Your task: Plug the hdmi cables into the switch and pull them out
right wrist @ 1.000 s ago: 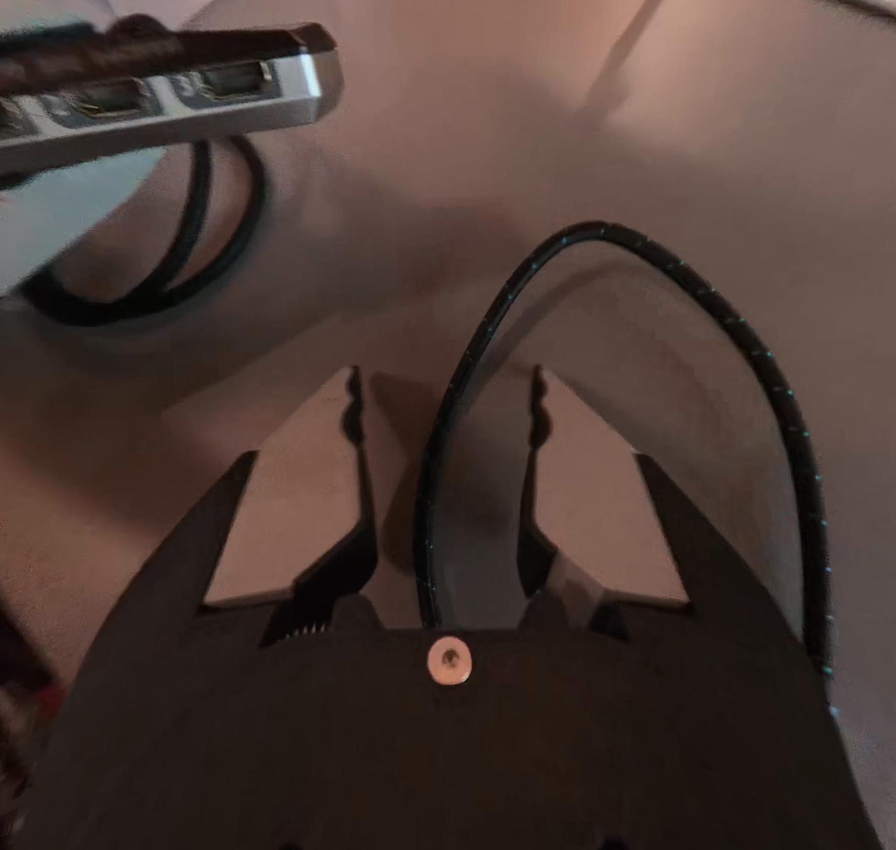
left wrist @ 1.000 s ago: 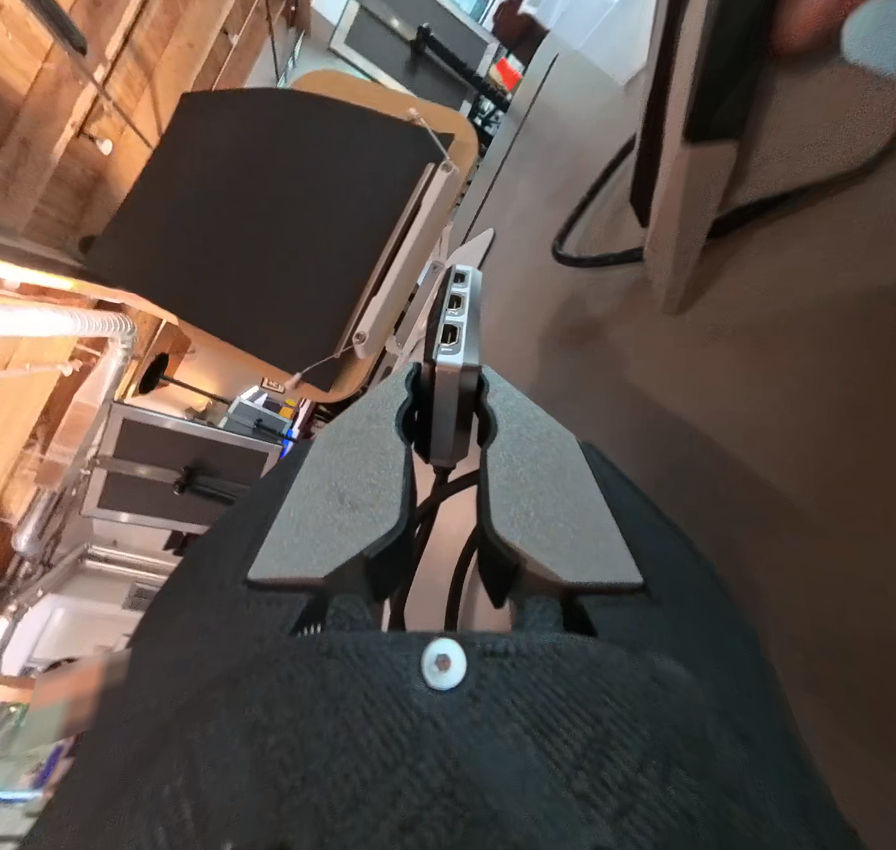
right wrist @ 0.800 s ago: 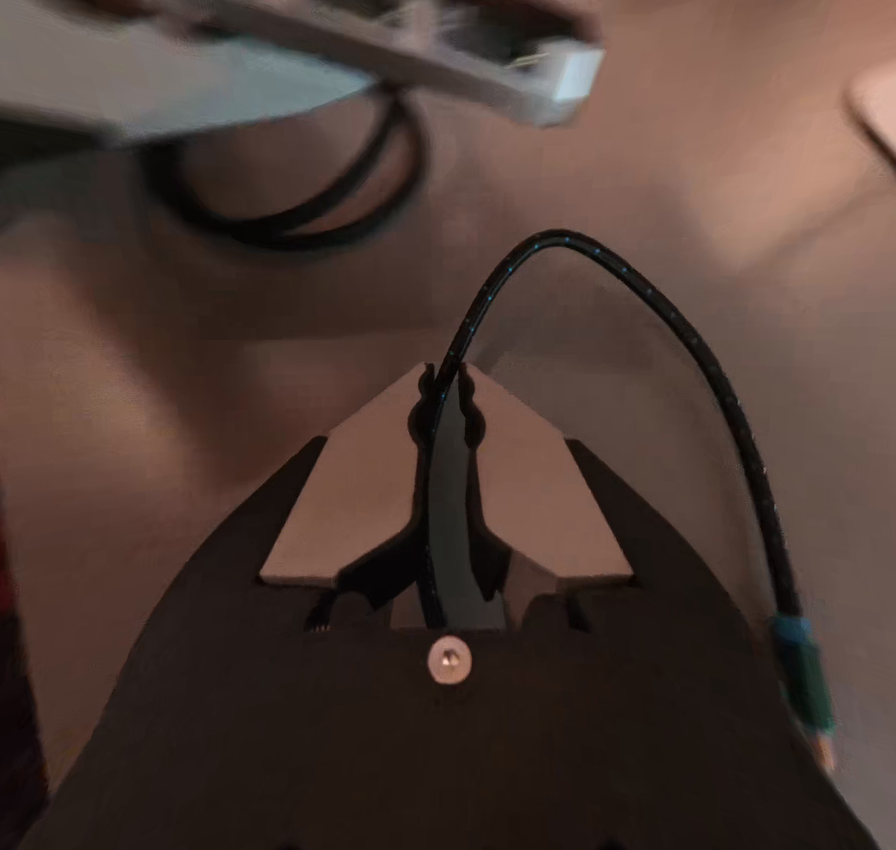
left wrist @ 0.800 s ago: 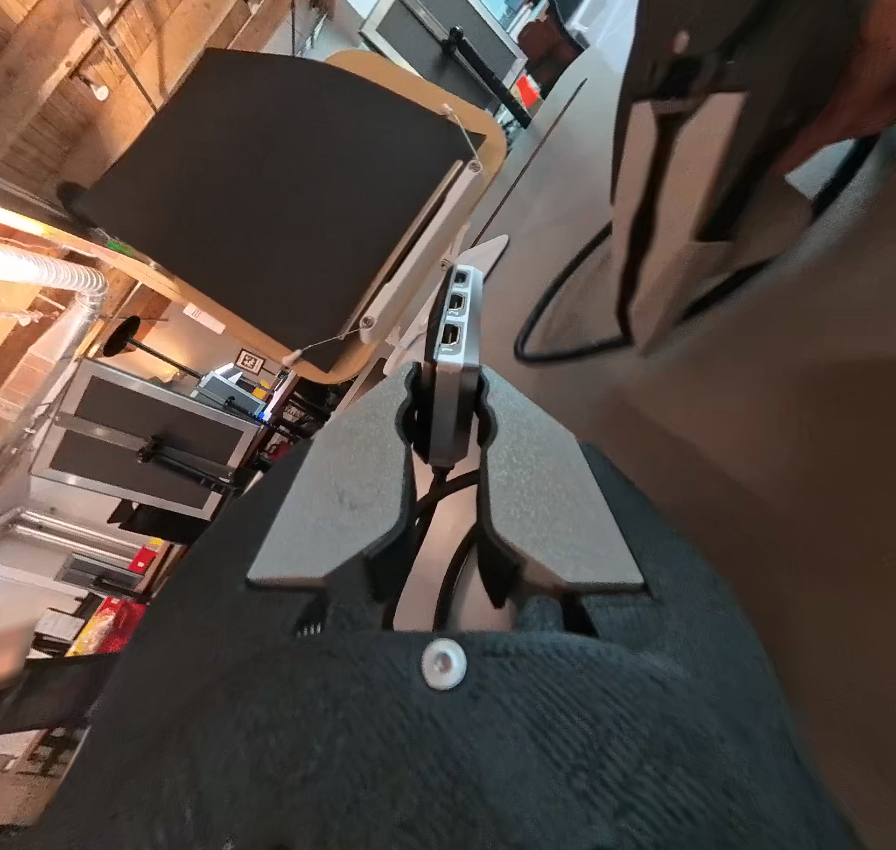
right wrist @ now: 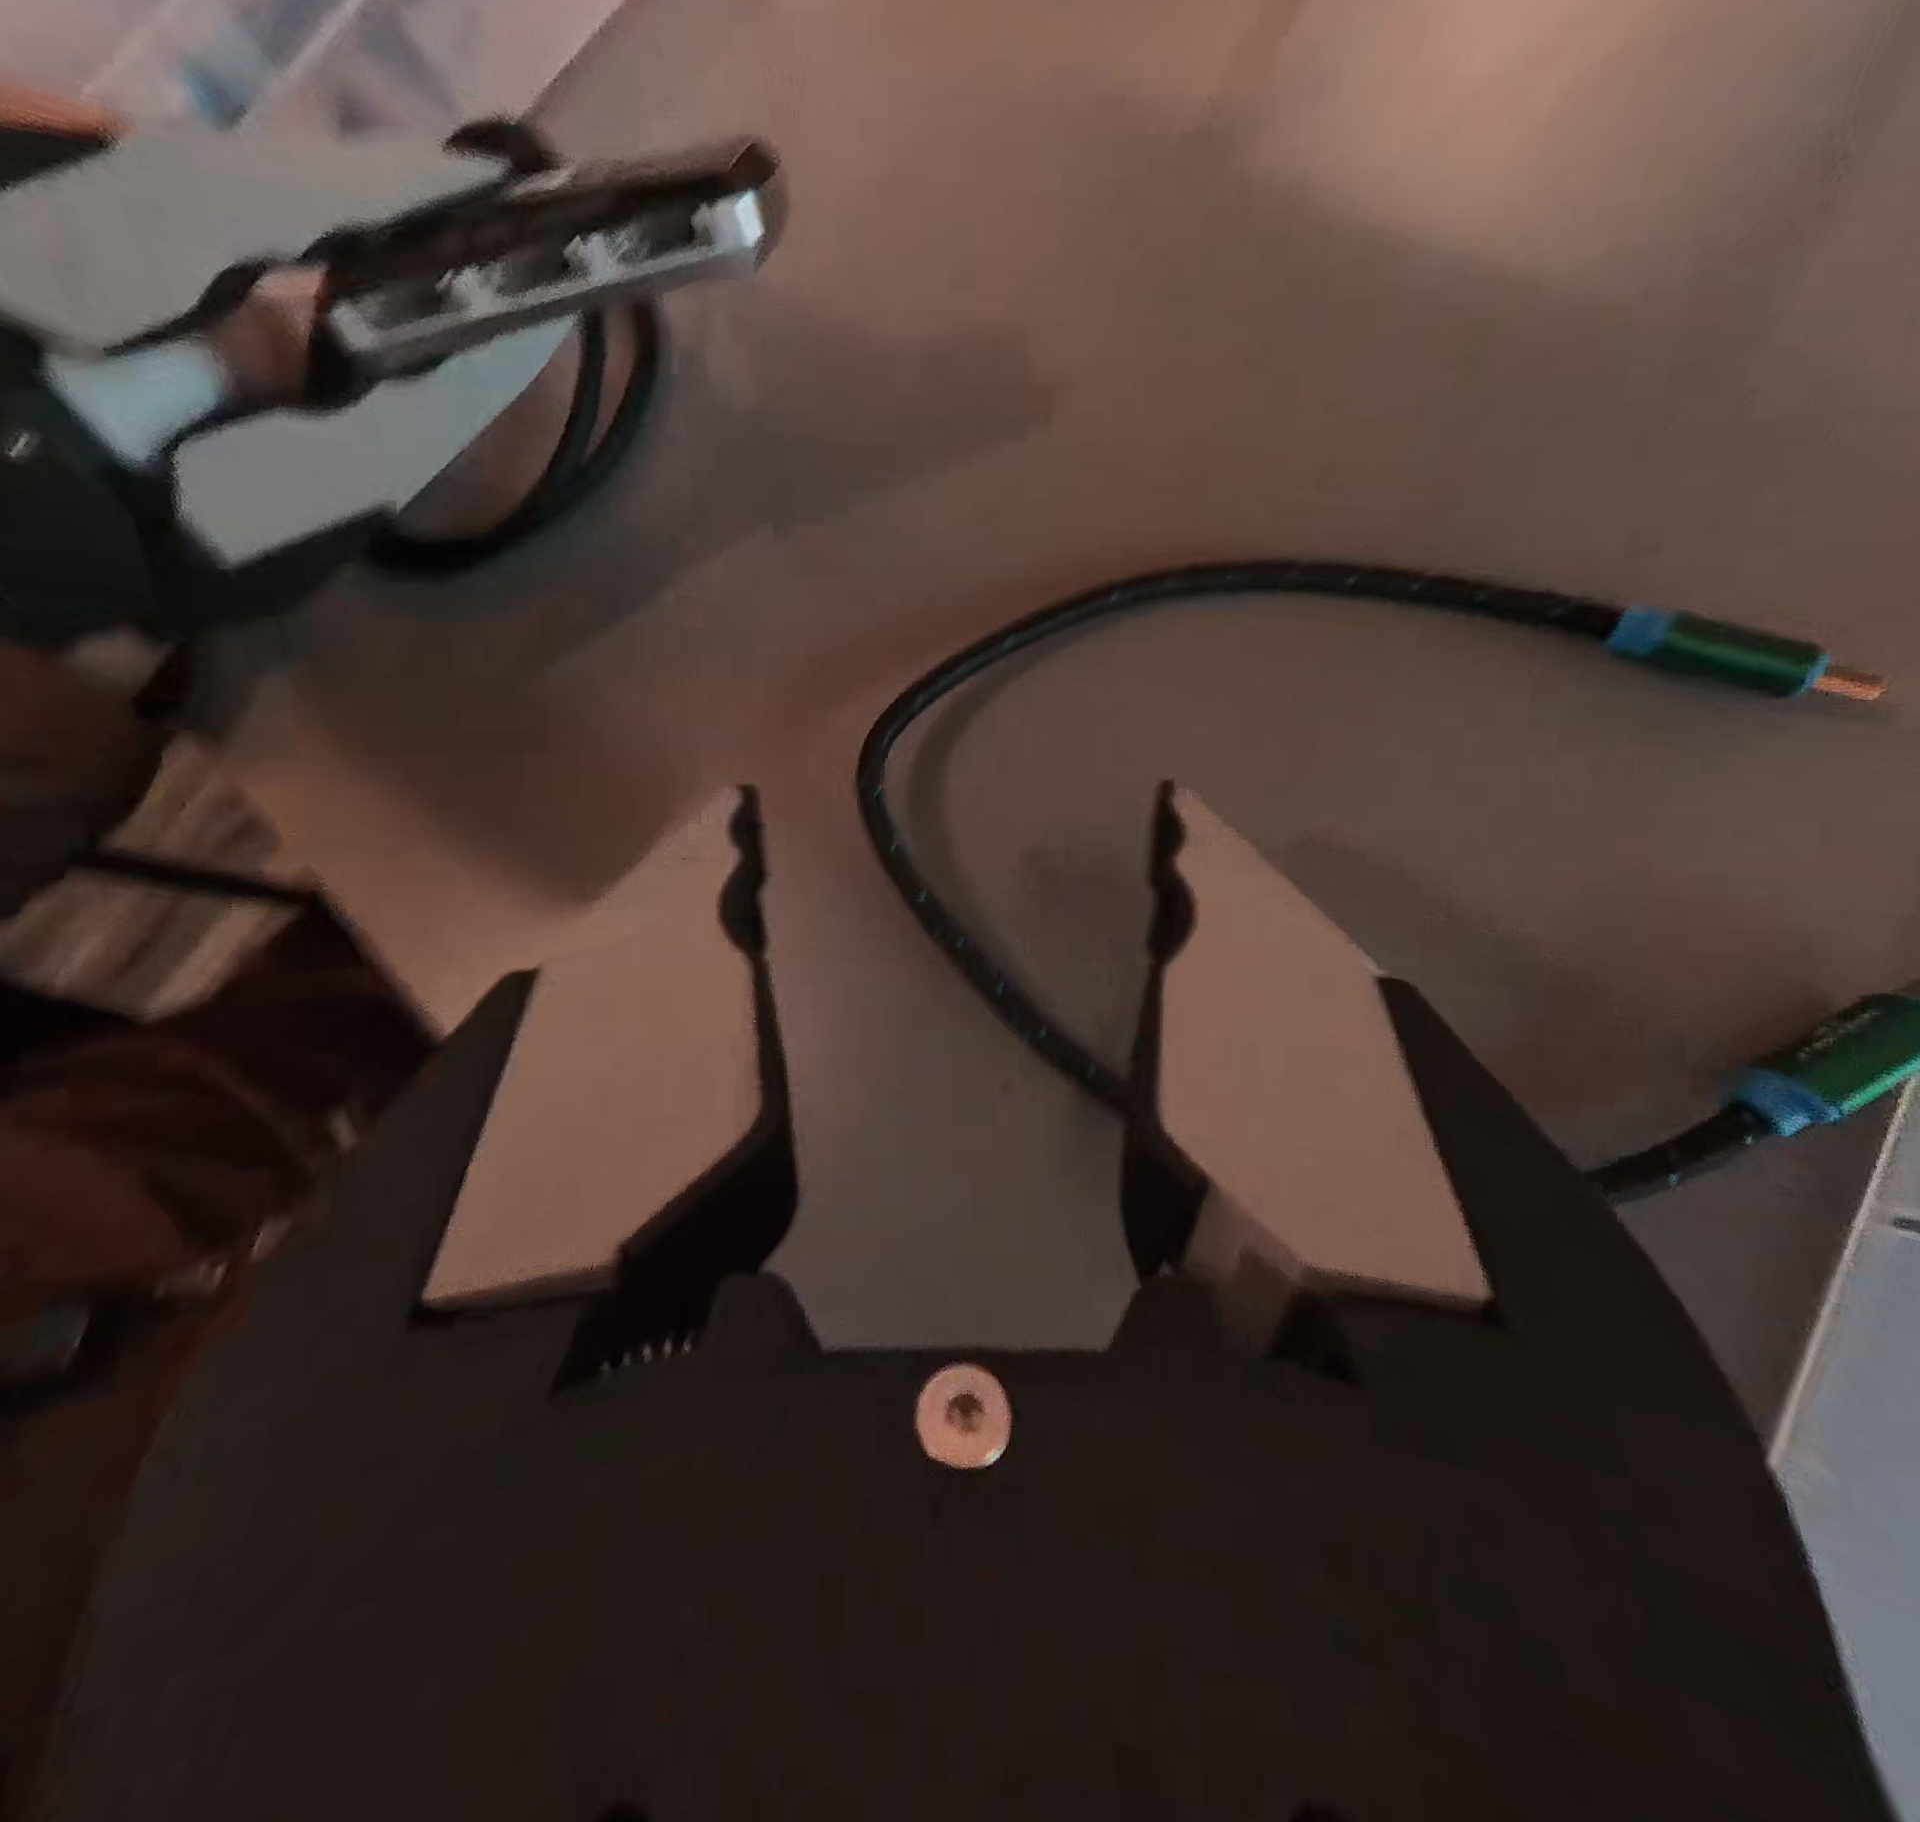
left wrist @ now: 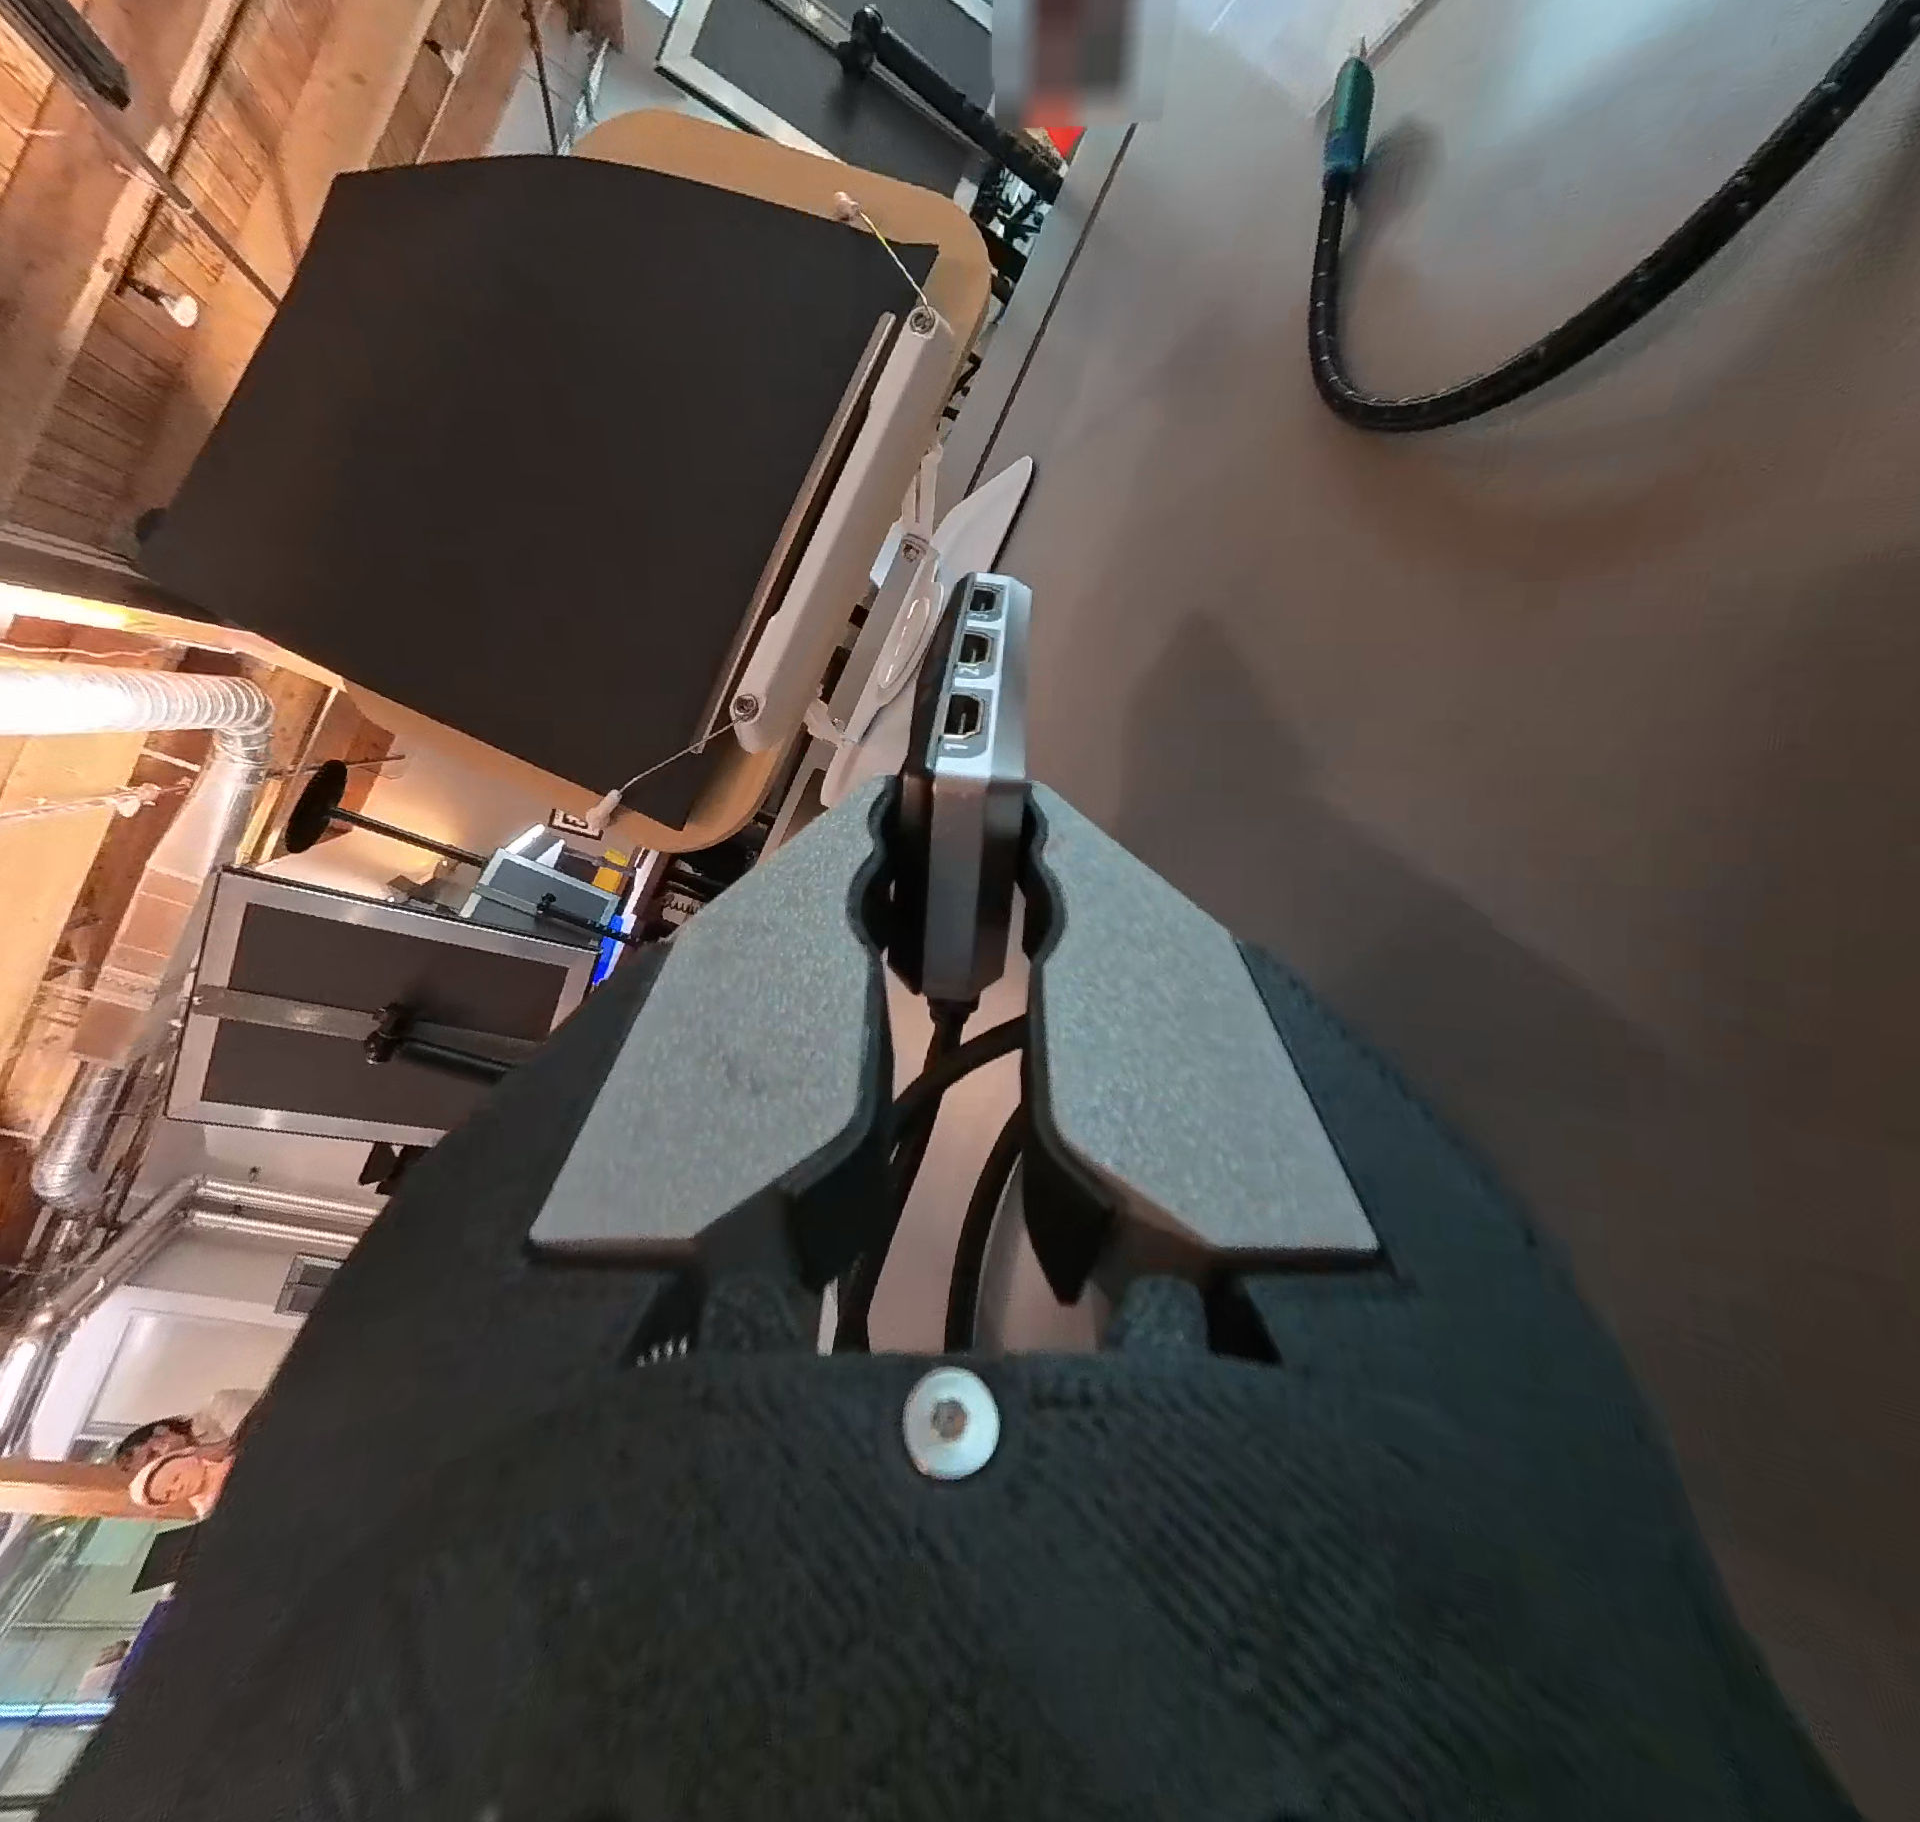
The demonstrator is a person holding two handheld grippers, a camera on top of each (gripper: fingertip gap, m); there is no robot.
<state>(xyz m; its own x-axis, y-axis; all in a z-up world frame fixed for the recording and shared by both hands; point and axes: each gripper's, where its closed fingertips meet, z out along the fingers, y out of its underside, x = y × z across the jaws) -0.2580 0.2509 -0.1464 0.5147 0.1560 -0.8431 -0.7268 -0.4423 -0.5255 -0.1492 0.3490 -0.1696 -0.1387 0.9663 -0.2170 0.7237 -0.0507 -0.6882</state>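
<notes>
Left tongs (left wrist: 954,816) clamped on the grey HDMI switch (left wrist: 966,733), lifted off the brown counter (left wrist: 1455,837), three ports bare; right tongs (right wrist: 956,806) spread apart, empty, above the braided HDMI cable (right wrist: 1039,650) with green plugs, lying unplugged on the counter.

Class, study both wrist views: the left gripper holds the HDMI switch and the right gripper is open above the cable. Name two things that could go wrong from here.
1. The left gripper pinches only the rear end of the HDMI switch, so a plug's push may pivot or slip it.
2. The right gripper is empty; both green plugs lie apart on the table, and grabbing the braided cable instead would leave the plug floppy and misaligned.
</notes>
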